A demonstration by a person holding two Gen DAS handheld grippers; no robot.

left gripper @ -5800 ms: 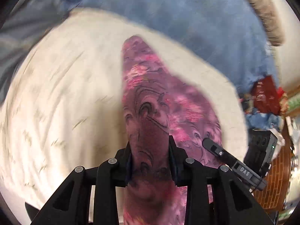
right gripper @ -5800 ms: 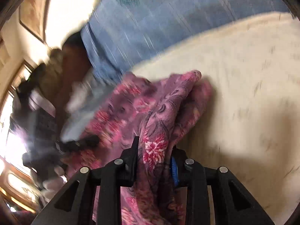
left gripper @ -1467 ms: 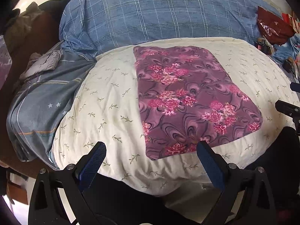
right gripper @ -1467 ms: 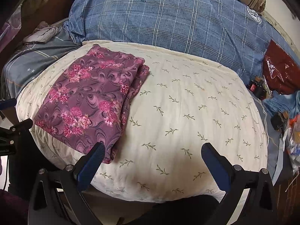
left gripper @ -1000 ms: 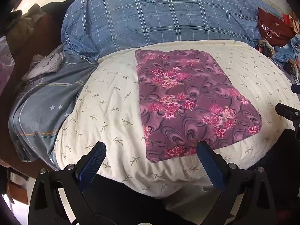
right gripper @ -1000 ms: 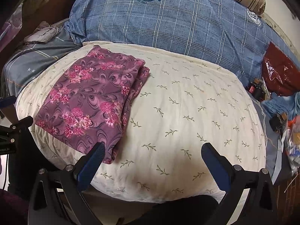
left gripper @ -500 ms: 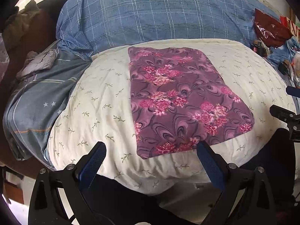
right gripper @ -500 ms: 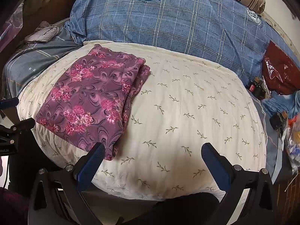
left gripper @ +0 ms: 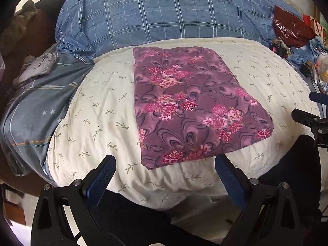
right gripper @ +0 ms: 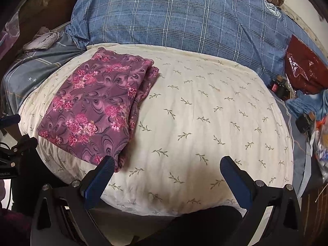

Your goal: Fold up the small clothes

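A purple floral garment (left gripper: 192, 106) lies folded into a flat rectangle on a cream cushion (left gripper: 98, 119) printed with small leaves. In the right wrist view the same garment (right gripper: 98, 106) sits on the left part of the cushion (right gripper: 205, 123), its layered edges facing right. My left gripper (left gripper: 165, 165) is open just off the garment's near edge, holding nothing. My right gripper (right gripper: 167, 165) is open over the cushion's near edge, to the right of the garment, its left finger (right gripper: 102, 174) close to the garment's near corner.
A blue plaid cover (left gripper: 164, 14) rises behind the cushion. A grey-blue striped cloth (left gripper: 37, 102) lies to the left. A dark red bag (right gripper: 303, 73) and small clutter sit at the right. A dark rounded shape (right gripper: 194, 221) lies below the cushion's near edge.
Both grippers were shut on the purple garment several seconds ago; they have let it go and pulled back. Over the last second the views shift only slightly; the garment lies still.
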